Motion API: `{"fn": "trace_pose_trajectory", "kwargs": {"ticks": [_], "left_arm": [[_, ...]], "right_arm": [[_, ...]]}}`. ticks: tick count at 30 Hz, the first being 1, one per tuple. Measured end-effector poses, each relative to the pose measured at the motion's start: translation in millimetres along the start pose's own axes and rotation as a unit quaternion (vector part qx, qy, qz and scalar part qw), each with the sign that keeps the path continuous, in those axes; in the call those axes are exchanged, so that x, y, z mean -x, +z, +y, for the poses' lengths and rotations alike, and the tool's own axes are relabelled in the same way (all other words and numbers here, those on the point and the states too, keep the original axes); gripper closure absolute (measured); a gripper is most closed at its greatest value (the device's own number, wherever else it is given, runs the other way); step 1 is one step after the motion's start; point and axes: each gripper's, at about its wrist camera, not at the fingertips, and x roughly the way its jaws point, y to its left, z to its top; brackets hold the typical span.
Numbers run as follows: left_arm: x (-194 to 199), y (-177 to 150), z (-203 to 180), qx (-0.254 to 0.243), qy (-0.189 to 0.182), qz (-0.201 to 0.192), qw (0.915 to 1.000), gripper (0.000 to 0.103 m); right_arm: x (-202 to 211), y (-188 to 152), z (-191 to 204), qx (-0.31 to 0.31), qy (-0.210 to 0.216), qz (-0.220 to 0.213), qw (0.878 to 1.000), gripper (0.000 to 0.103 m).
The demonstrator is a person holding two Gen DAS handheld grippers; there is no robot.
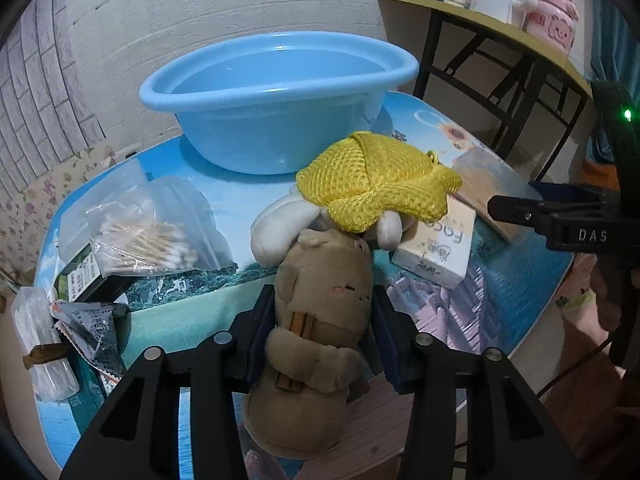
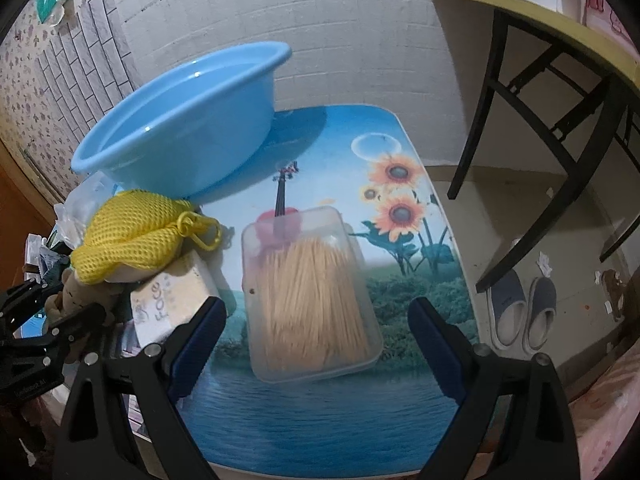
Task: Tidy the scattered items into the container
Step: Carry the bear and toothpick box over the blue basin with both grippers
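Tan plush toy (image 1: 320, 320), squeezed upright

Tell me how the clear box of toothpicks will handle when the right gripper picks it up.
The toothpick box looks like thin smooth plastic, so it may flex and slip. It is probably light. The sticks lie loose inside, so tilting would likely shift them. The right gripper stands open around it.

The basin (image 1: 276, 100) is plain light blue. It stands on a table (image 2: 340, 412) printed with blue water, green trees and orange sunflowers. In front of the basin, a yellow mesh bag (image 1: 376, 180) lies over a white plush (image 1: 276, 228) and a tan plush (image 1: 320, 320). Behind the basin the wall (image 1: 200, 4) is white brick-patterned.
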Motion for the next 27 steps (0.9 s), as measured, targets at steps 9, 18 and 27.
{"fn": "trace_pose_trajectory", "kwargs": {"ticks": [9, 18, 27], "left_arm": [[10, -1, 3, 0.007, -0.012, -0.017, 0.9998, 0.059], [32, 1, 9, 0.012, -0.017, -0.039, 0.999, 0.06], [68, 7, 26, 0.03, -0.015, -0.083, 0.996, 0.06]], "right_arm": [[-3, -2, 1, 0.009, 0.008, 0.004, 1.0, 0.039], [13, -1, 6, 0.013, 0.017, -0.022, 1.0, 0.04], [43, 6, 25, 0.031, 0.043, -0.065, 0.997, 0.042]]}}
